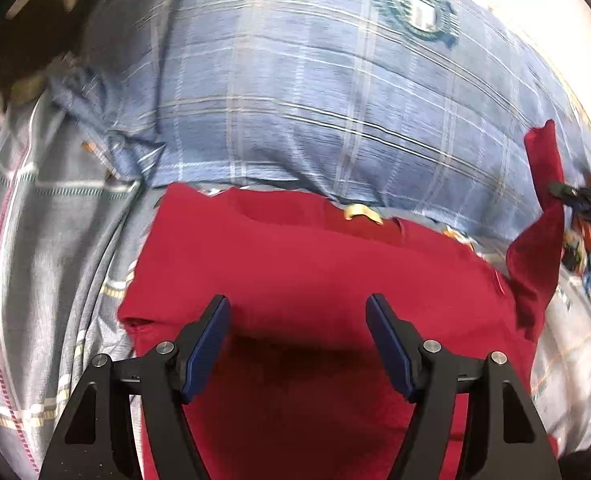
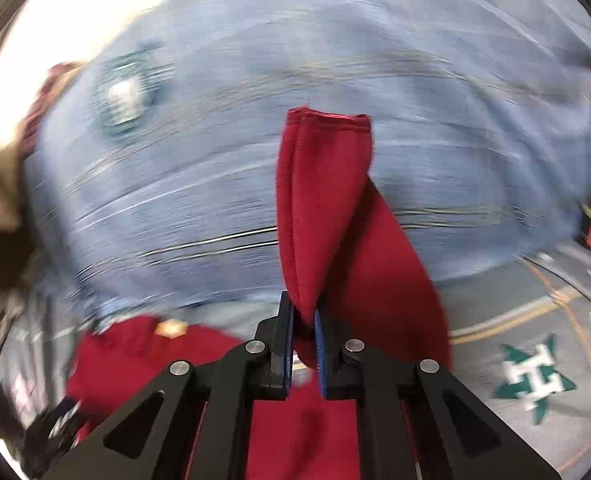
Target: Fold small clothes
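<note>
Right gripper (image 2: 303, 328): 2 fingers clenched on a raised sleeve (image 2: 323, 200) of the red garment (image 1: 315, 264). Left gripper (image 1: 297, 316): fingers spread, empty, garment body flat beneath and ahead on the blue plaid bedding (image 1: 295, 100). Fold judged barely begun; sleeves and body remain.
</note>
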A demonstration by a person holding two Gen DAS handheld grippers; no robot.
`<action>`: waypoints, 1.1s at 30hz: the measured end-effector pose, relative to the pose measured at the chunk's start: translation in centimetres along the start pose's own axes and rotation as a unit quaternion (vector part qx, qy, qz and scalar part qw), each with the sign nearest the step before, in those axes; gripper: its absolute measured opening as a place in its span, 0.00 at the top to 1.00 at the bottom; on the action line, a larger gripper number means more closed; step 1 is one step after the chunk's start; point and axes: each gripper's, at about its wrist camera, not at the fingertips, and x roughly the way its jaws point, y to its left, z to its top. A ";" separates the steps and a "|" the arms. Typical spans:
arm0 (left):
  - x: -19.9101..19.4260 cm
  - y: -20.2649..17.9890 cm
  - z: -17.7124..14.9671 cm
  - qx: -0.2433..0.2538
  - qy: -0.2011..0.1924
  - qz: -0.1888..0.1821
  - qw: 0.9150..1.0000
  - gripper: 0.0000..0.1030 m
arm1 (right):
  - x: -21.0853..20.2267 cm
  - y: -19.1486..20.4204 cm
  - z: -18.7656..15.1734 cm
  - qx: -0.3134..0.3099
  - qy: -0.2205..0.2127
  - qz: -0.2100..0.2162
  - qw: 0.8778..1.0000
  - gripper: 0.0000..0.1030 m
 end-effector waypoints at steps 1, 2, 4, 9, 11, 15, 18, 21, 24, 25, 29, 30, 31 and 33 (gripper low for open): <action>0.0 0.6 -0.1 -0.011 0.002 -0.003 1.000 0.33 | 0.3 1.5 0.0 -0.013 0.003 0.015 1.000 0.92; 0.1 1.2 0.0 -0.022 0.004 -0.006 1.000 0.33 | 0.2 3.7 -0.5 -0.033 0.007 0.036 0.999 0.92; 0.3 2.3 0.3 -0.040 0.006 -0.008 0.999 0.32 | 0.5 8.0 -1.9 -0.070 0.018 0.076 0.994 0.92; 1.9 3.1 0.8 -0.060 0.017 -0.015 0.998 0.31 | 6.2 15.4 -8.0 -0.148 0.098 0.121 0.977 0.83; 2.4 3.1 1.1 -0.062 0.020 -0.017 0.998 0.31 | 9.2 16.2 -10.3 -0.137 0.167 0.116 0.969 0.68; 2.7 2.9 1.5 -0.066 0.021 -0.028 0.997 0.27 | 6.7 13.4 -10.7 -0.054 0.152 0.134 0.978 0.48; 3.3 2.5 2.1 -0.071 0.023 -0.041 0.996 0.27 | 2.5 10.0 -10.1 0.013 0.082 0.112 0.990 0.28; 4.4 1.6 2.6 -0.067 0.034 -0.043 0.996 0.27 | -0.8 5.8 -9.3 0.076 0.018 0.079 0.994 0.26; 7.0 -0.6 3.1 -0.036 0.067 -0.043 0.996 0.30 | -1.6 2.1 -8.9 0.109 -0.018 0.024 0.994 0.22; 7.8 -1.1 3.2 -0.030 0.076 -0.043 0.996 0.35 | -1.2 1.6 -8.7 0.102 -0.011 0.003 0.995 0.22; 10.9 -3.3 4.6 0.008 0.116 -0.015 0.993 0.79 | 0.1 -0.3 -8.5 0.116 0.004 -0.009 0.993 0.22; 10.9 -3.7 5.4 0.015 0.123 -0.023 0.992 0.88 | 0.4 -0.7 -8.5 0.126 0.011 0.011 0.992 0.22; 10.6 -3.9 6.0 0.015 0.122 -0.025 0.992 0.88 | 0.6 -0.8 -8.5 0.129 0.017 0.017 0.991 0.22; 8.6 -4.4 8.0 0.022 0.099 -0.023 0.995 0.89 | 0.7 -0.7 -8.6 0.118 0.018 0.009 0.993 0.22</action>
